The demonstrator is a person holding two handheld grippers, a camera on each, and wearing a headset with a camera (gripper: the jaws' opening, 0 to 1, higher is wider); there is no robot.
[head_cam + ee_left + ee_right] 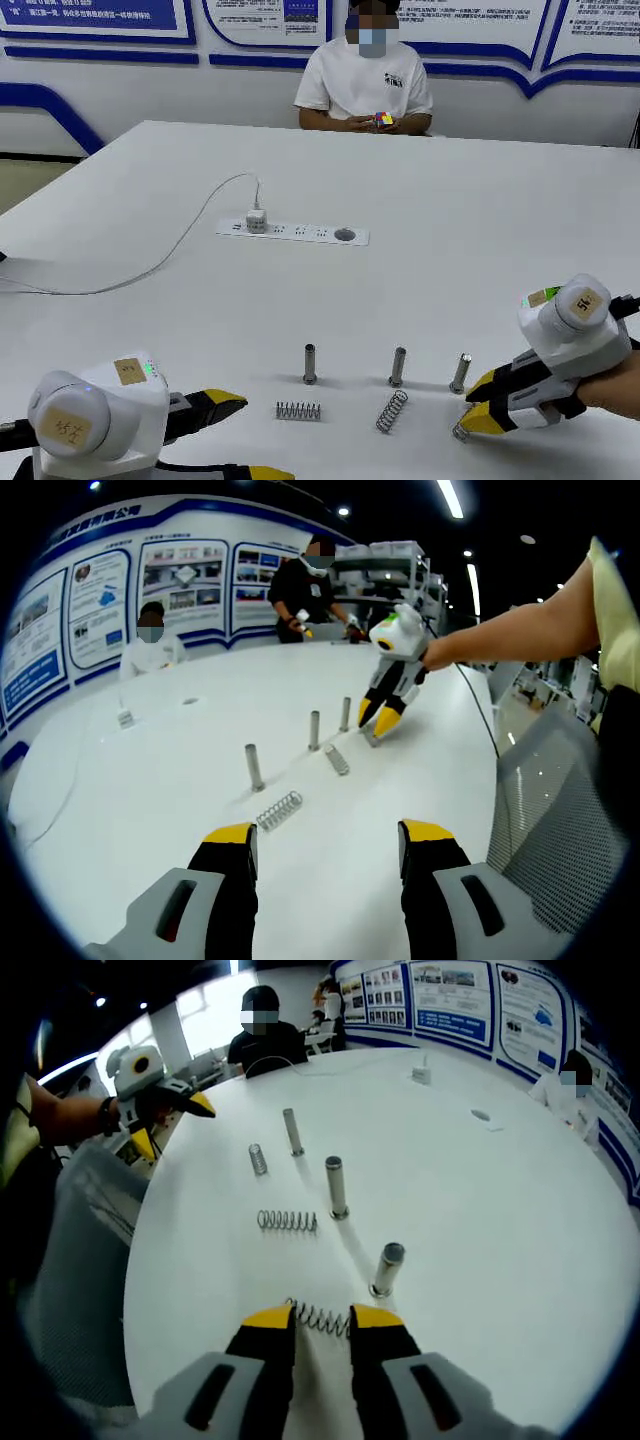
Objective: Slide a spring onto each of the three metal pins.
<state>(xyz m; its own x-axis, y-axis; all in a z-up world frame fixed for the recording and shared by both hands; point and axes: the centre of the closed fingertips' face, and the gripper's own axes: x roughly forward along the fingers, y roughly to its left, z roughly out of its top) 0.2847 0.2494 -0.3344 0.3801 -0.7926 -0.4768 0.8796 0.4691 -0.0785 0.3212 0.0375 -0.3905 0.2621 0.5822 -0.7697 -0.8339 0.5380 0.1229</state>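
White desk [400, 180], near edge: light, squashy spring [320, 1318] between narrowed jaws of right gripper [477, 404], hold unclear, best pinched mid-coil; left gripper [325, 840] agape.

We seem to be in a meeting room or lab office. A large white table [480, 220] carries a power strip [292, 232], and a person [362, 85] sits across it. Blue-framed boards [90, 12] line the wall, and shelves [385, 560] stand under strip lights [452, 498].
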